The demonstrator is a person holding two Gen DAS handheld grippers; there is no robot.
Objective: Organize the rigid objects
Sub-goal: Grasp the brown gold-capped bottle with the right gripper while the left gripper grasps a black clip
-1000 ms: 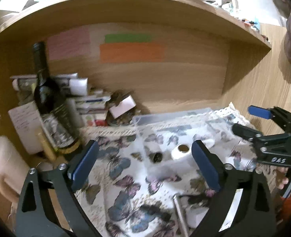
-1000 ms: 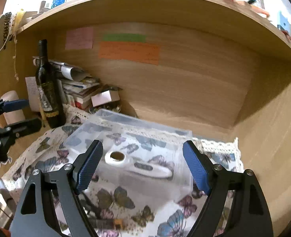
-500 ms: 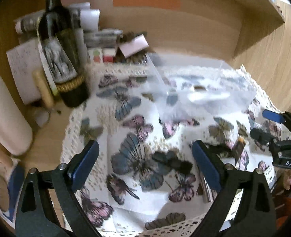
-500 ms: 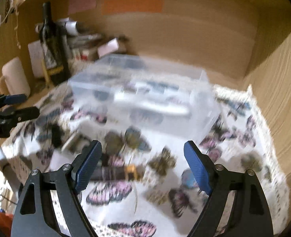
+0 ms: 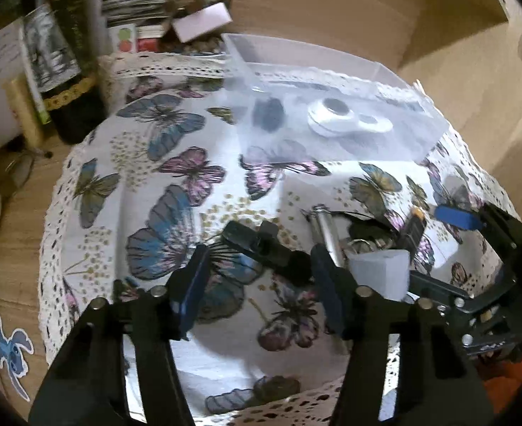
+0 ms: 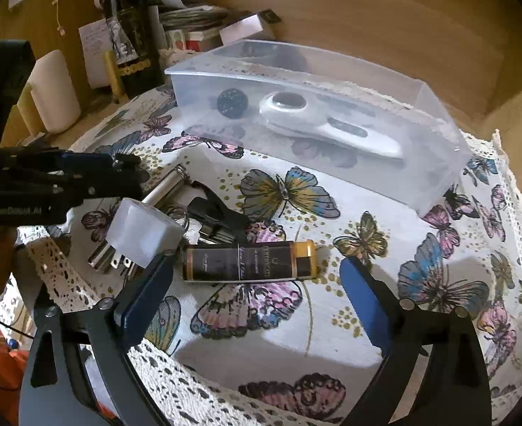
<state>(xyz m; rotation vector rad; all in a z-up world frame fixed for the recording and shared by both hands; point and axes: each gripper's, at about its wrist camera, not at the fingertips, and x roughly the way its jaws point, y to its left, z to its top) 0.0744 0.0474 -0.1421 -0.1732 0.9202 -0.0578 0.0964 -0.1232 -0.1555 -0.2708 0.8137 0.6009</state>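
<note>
Two grippers low over butterfly cloth (image 6: 296, 191), both spread, holding nothing. Right gripper (image 6: 253, 287) nearer: brown-gold tube (image 6: 248, 261) lies directly ahead between fingers, long axis crosswise, left-right. Left gripper (image 5: 257, 284) faces black clip (image 5: 261, 243). Clear bin (image 6: 434, 184) beyond.

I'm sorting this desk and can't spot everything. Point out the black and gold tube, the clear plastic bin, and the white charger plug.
black and gold tube (image 6: 248, 261), right wrist view, on its dark label.
clear plastic bin (image 6: 434, 181), right wrist view, near wall.
white charger plug (image 6: 143, 230), right wrist view, on its white body.
</note>
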